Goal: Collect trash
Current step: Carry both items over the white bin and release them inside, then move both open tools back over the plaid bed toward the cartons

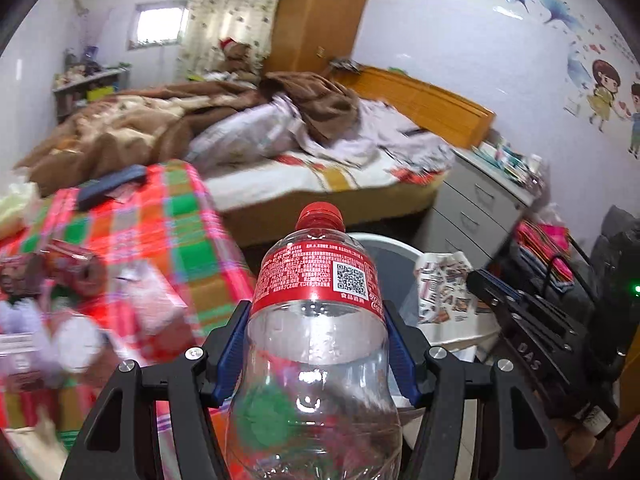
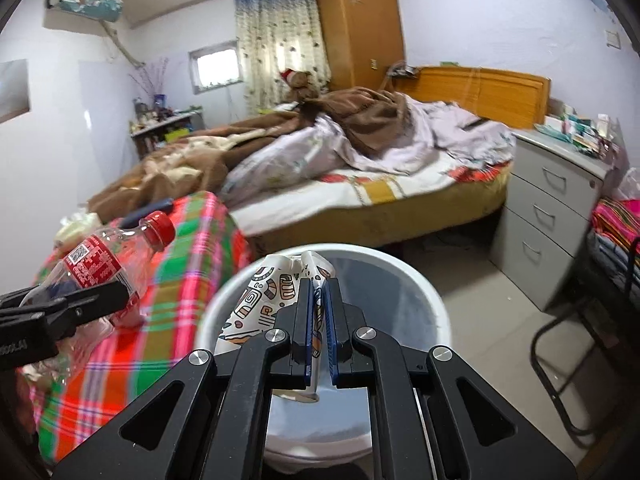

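My left gripper (image 1: pixel 316 320) is shut on an empty clear plastic bottle (image 1: pixel 316 340) with a red cap and red label, held cap forward past the table's edge, near the white trash bin (image 1: pixel 384 242). It also shows in the right wrist view (image 2: pixel 104 264), above the table. My right gripper (image 2: pixel 318 292) is shut on a crumpled patterned paper cup (image 2: pixel 264 296) and holds it over the open mouth of the bin (image 2: pixel 424 292). In the left wrist view that cup (image 1: pixel 444 288) shows to the right of the bin.
A table with a red and green plaid cloth (image 1: pixel 176 232) holds crushed cans (image 1: pixel 76 268), wrappers and a dark remote (image 1: pixel 112 184). Behind are an unmade bed (image 2: pixel 360 168), a grey drawer unit (image 2: pixel 552 216) and a black metal chair frame (image 2: pixel 560 344).
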